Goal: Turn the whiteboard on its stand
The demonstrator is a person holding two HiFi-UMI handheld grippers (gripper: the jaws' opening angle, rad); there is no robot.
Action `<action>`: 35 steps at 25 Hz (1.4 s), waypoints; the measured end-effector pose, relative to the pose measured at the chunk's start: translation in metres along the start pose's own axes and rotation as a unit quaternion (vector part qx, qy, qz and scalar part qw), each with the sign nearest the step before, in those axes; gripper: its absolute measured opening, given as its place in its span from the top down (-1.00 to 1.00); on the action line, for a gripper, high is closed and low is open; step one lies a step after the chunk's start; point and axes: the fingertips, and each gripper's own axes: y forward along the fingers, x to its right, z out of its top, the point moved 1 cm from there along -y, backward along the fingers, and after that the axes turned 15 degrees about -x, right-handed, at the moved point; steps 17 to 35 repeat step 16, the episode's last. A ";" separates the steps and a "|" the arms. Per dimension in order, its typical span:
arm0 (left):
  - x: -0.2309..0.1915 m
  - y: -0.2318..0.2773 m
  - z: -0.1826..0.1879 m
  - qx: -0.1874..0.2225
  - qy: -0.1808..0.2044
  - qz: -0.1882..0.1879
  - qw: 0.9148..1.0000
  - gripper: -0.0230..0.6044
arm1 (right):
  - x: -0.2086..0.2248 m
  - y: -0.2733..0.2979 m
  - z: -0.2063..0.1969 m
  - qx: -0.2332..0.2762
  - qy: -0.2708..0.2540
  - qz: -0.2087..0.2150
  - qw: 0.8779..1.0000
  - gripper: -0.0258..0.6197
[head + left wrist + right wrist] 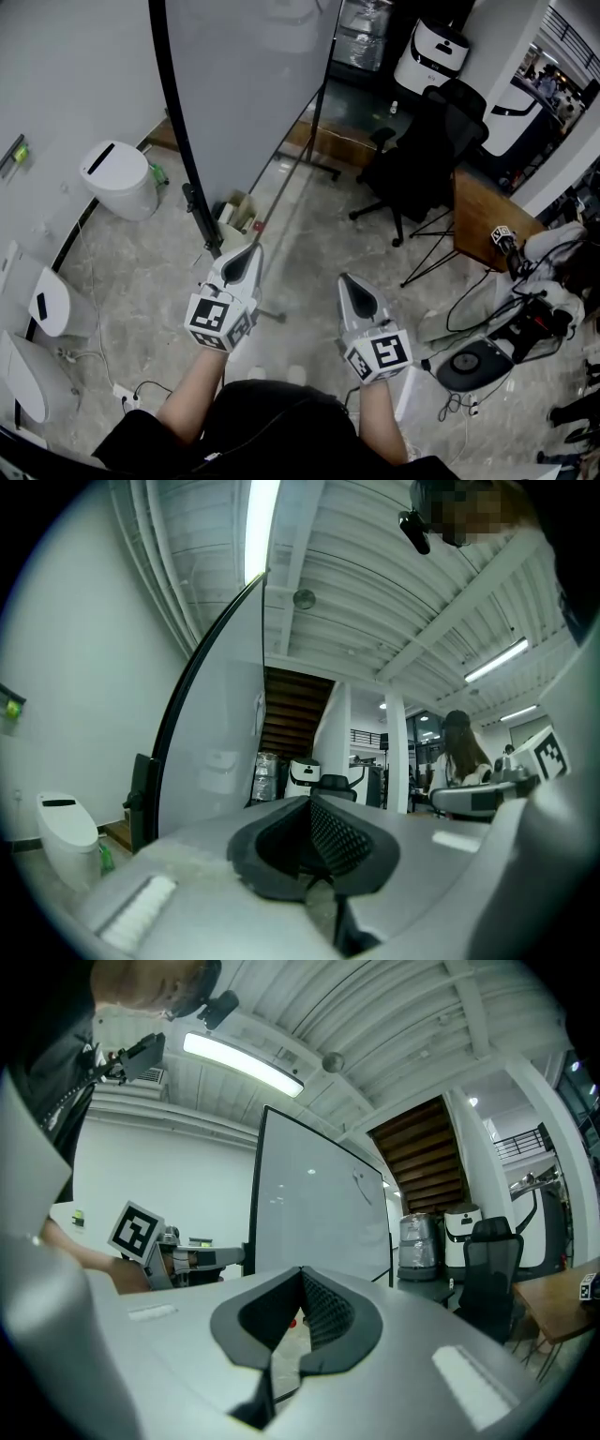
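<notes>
The whiteboard point(244, 84) stands tall on its wheeled stand, with its black frame edge point(183, 131) running down toward the clamp knob point(192, 202). My left gripper point(251, 249) is shut with nothing between its fingers, its tips just to the right of the frame's lower end and not touching it. My right gripper point(345, 279) hovers further right over the floor, also shut and empty. In the left gripper view the left gripper point(309, 799) points past the board's edge point(187, 733). The right gripper point(302, 1269) faces the board's white face point(319, 1213).
A white bin point(122, 178) stands left of the board. A black office chair point(422, 159) and a wooden table point(483, 220) are to the right. White machines point(42, 300) line the left wall. Cables and a round black device point(473, 364) lie at the right.
</notes>
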 end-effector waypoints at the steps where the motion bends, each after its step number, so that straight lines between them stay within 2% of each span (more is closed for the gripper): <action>1: 0.001 0.001 -0.001 -0.001 -0.001 -0.002 1.000 0.91 | 0.000 0.000 -0.001 -0.001 0.000 -0.003 1.000 0.90; 16: -0.004 0.001 0.001 -0.006 -0.008 -0.017 1.000 0.92 | -0.007 0.005 -0.002 -0.006 -0.001 -0.009 1.000 0.90; 35: -0.004 0.001 0.001 -0.006 -0.008 -0.017 1.000 0.92 | -0.007 0.005 -0.002 -0.006 -0.001 -0.009 1.000 0.90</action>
